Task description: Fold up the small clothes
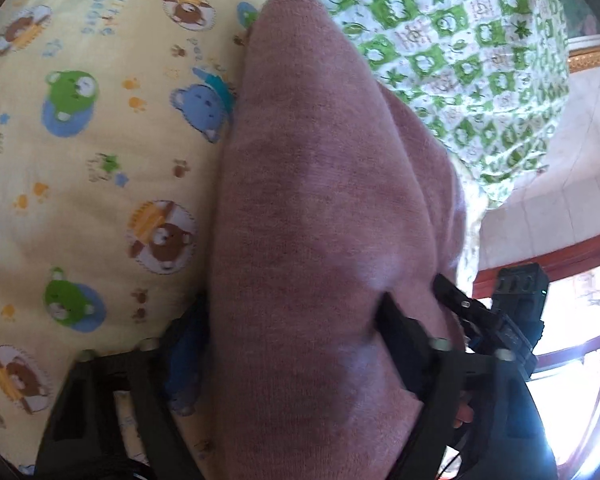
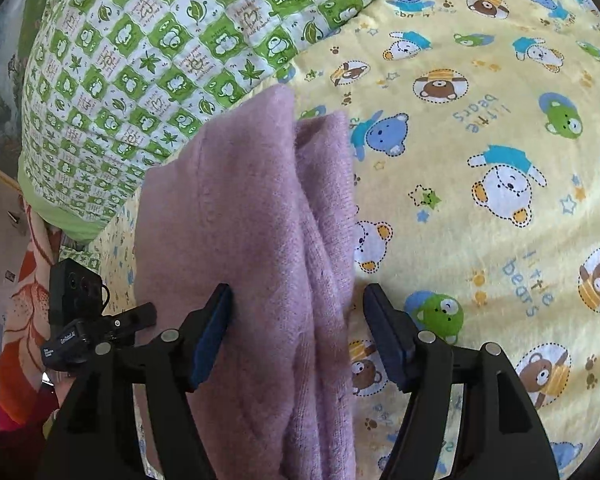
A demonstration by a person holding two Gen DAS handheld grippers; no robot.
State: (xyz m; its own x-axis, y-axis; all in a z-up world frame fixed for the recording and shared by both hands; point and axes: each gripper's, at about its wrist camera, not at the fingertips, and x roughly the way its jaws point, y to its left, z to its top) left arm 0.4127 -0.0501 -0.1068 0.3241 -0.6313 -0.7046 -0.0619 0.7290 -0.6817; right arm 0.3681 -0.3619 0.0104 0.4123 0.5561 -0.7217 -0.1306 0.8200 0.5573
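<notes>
Pink knitted garment (image 2: 252, 240) | folded lengthwise on yellow bear-print bed sheet (image 2: 480, 208) | right gripper (image 2: 296, 332) fingers released, straddling it | left gripper (image 1: 292, 336) grip unclear | advice: pinch both layers together, keep edges aligned

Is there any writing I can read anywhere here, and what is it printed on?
"little bears": blue letters repeated on the yellow bear-print sheet, e.g. lower right in the right wrist view; upside down in the left wrist view.
Brown script in the white squares of the green checked quilt: too small to read.
White label on the small black device at the left edge: blurred, unreadable.
Pink knit garment: no text.
</notes>
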